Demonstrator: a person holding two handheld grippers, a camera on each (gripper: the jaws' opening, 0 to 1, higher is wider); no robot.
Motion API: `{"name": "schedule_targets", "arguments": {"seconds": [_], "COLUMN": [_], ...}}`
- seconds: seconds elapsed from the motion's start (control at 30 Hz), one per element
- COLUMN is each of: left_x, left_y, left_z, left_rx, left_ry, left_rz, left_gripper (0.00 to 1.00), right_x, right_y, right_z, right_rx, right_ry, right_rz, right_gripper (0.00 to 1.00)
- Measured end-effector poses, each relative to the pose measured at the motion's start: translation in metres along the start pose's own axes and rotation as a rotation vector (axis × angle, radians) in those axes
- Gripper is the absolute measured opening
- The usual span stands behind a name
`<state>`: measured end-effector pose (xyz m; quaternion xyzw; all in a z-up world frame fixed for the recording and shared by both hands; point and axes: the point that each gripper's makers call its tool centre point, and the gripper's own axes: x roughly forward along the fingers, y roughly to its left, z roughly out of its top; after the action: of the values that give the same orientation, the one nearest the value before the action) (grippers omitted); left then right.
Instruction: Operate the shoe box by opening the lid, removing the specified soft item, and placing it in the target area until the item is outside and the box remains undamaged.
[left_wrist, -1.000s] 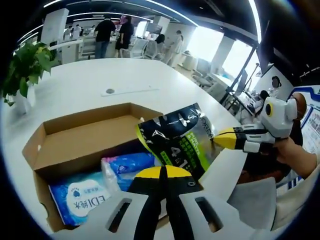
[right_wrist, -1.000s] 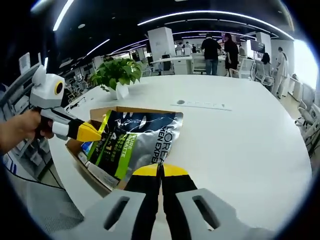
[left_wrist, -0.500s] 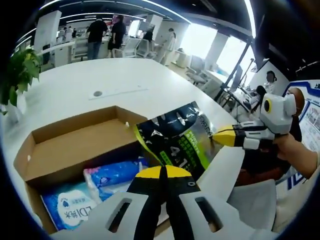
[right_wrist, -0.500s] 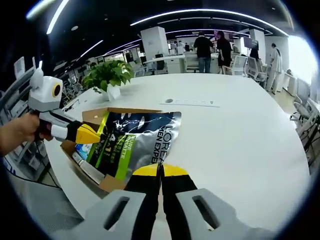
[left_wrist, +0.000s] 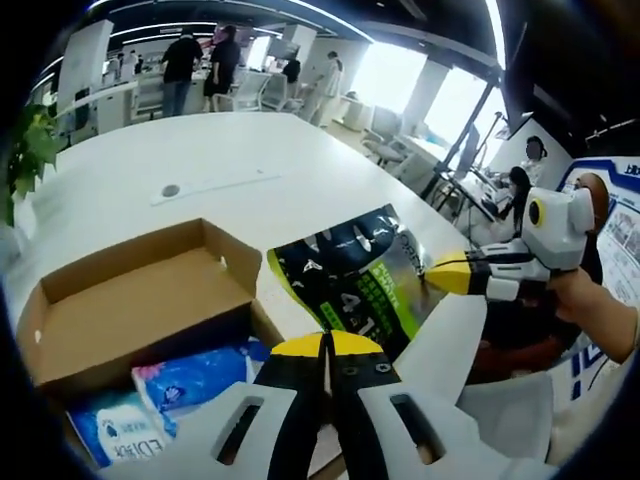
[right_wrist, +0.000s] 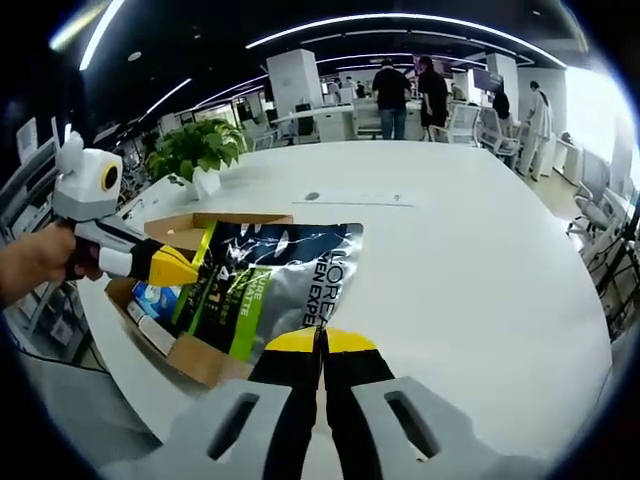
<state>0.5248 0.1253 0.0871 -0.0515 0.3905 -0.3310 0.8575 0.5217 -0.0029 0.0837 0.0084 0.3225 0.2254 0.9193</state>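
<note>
Both grippers clamped on the pouch

Left gripper (left_wrist: 325, 345) and right gripper (right_wrist: 320, 340) pinch the black-and-green foil pouch (left_wrist: 355, 280) beside the open brown cardboard box (left_wrist: 130, 300).

Both tongs (left_wrist: 325, 345) (right_wrist: 320, 342) have yellow-tipped black jaws on white slotted bodies.

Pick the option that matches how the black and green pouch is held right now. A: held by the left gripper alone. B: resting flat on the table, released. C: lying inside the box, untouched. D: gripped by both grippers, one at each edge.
D: the black and green pouch is pinched by the left gripper and the right gripper at opposite edges, beside the open box.
</note>
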Motion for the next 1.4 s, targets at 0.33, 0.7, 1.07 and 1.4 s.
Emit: {"name": "schedule_targets", "arguments": {"seconds": [0.33,0.7,1.07,1.4], "left_x": [0.027,0.050,0.072,0.087], "left_y": [-0.002,0.008,0.013,0.023], "left_z": [0.000,-0.008,-0.014,-0.020], "left_rx": [0.022,0.149,0.323,0.441], "left_ry": [0.038,0.129,0.237,0.334], "left_rz": [-0.010,0.018,0.046,0.077], "left_gripper": [0.00,0.00,0.00,0.00], "right_x": [0.009,0.029,0.045,0.061], "right_y": [-0.022,-0.032,-0.045,-0.049], "right_z": [-0.007,-0.018,-0.025,-0.034], "right_rx": [0.002,-0.009,-0.022,-0.013], "right_ry": [0.026,0.075,0.119,0.145], "right_rz": [-0.028,-0.035,-0.047,-0.046], "right_gripper": [0.00,0.00,0.00,0.00]}}
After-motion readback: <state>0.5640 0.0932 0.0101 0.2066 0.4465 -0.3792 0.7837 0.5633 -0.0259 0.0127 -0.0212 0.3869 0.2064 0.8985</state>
